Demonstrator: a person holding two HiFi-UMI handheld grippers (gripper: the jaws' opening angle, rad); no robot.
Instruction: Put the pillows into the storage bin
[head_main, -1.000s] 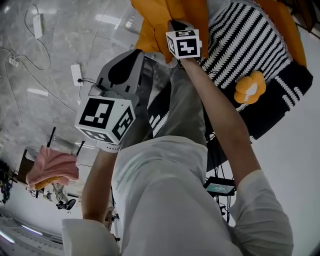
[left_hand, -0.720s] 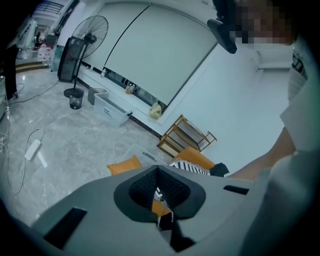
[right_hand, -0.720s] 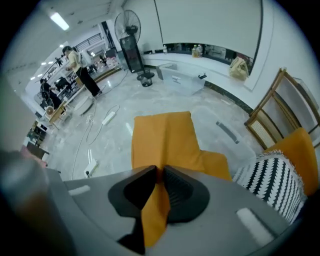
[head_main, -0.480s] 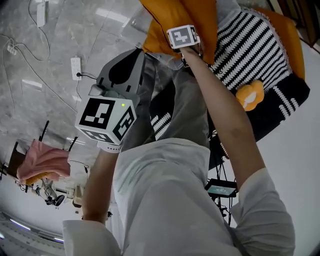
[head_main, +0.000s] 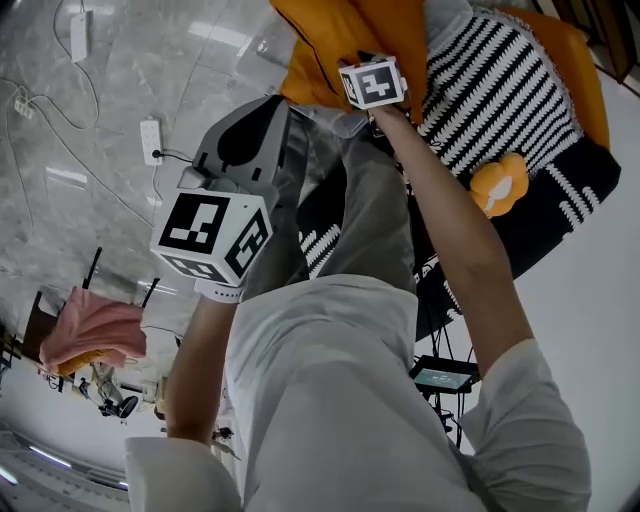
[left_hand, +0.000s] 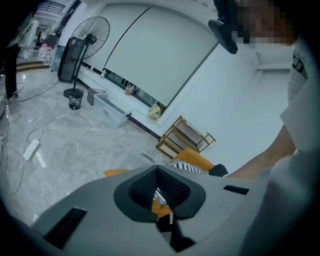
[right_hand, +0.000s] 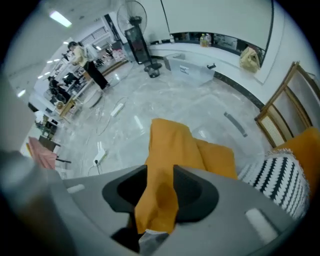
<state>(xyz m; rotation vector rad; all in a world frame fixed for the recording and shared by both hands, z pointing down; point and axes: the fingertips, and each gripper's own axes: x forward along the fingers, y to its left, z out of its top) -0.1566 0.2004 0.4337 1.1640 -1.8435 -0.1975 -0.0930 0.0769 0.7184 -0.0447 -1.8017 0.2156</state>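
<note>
Two jaws of the right gripper (right_hand: 161, 175) stand partly apart, having just been opening, with a fold of the orange pillow (right_hand: 175, 145) between them, seemingly no longer pinched. The left gripper (left_hand: 158, 176) is closed and empty. The striped pillow (head_main: 500, 90) lies against the orange one. No bin shows near them, so both pillows look unstowed. Bare floor (head_main: 110, 90) leaves open room to the left.

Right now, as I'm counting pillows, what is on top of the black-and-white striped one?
An orange flower-shaped piece sits on the striped pillow. The person's right arm and trouser leg cover its left part, so anything there is hidden.
</note>
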